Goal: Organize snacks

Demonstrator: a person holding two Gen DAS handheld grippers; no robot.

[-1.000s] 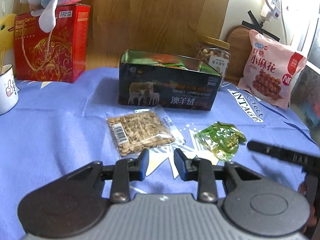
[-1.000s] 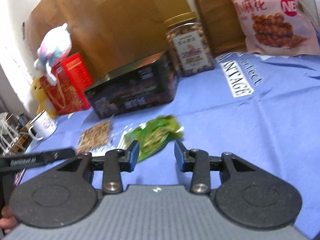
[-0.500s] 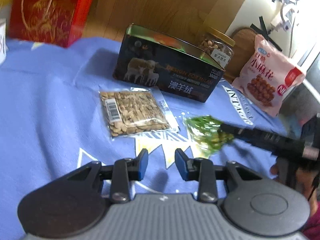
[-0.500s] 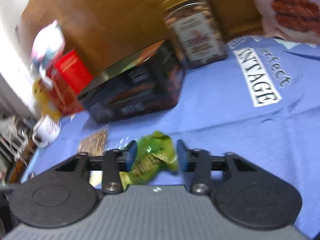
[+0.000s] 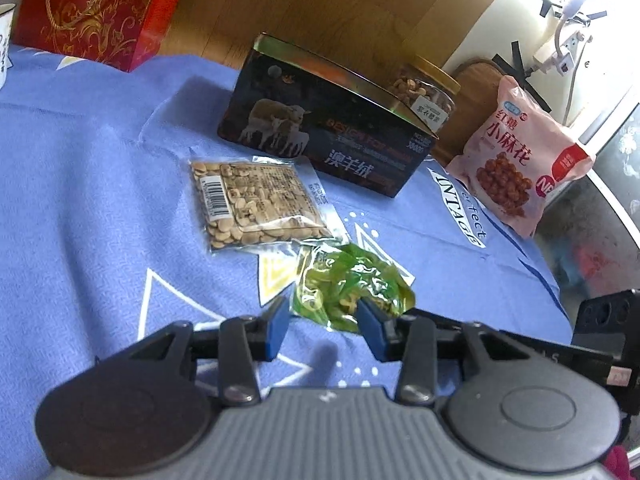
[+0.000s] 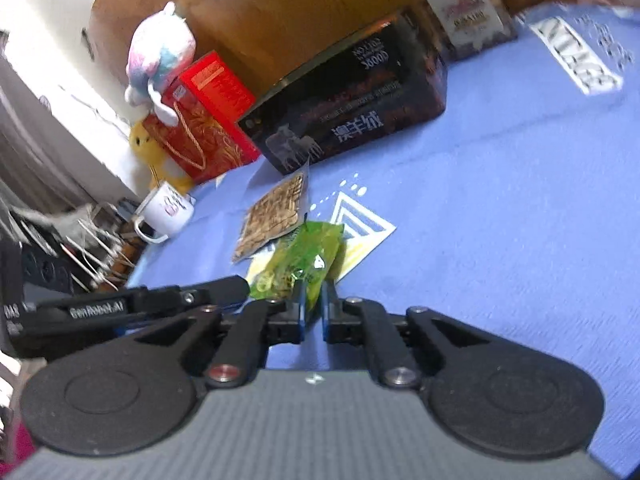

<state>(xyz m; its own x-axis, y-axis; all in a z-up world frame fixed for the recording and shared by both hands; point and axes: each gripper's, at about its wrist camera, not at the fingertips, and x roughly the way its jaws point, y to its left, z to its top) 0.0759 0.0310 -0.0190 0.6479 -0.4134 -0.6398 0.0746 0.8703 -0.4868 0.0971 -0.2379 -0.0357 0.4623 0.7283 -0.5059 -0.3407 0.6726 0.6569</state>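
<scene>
Blue tablecloth [image 5: 80,184]. Left wrist view: left gripper [image 5: 323,326] jaws spread, just widened, green snack packet [image 5: 348,288] beyond its tips; seed packet [image 5: 256,204], dark tin [image 5: 328,136] behind. Right wrist view: right gripper [image 6: 313,306] just closed, pinching the green snack packet's [image 6: 308,252] near edge.

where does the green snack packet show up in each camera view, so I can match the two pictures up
Left wrist view: the green snack packet lies low in the centre, just beyond the left gripper, below the bag of seeds.
Right wrist view: just left of centre, its near edge pinched in the shut jaws of the right gripper.
Shared landmark: the dark tin box with sheep stands behind the packet in both views.
</scene>
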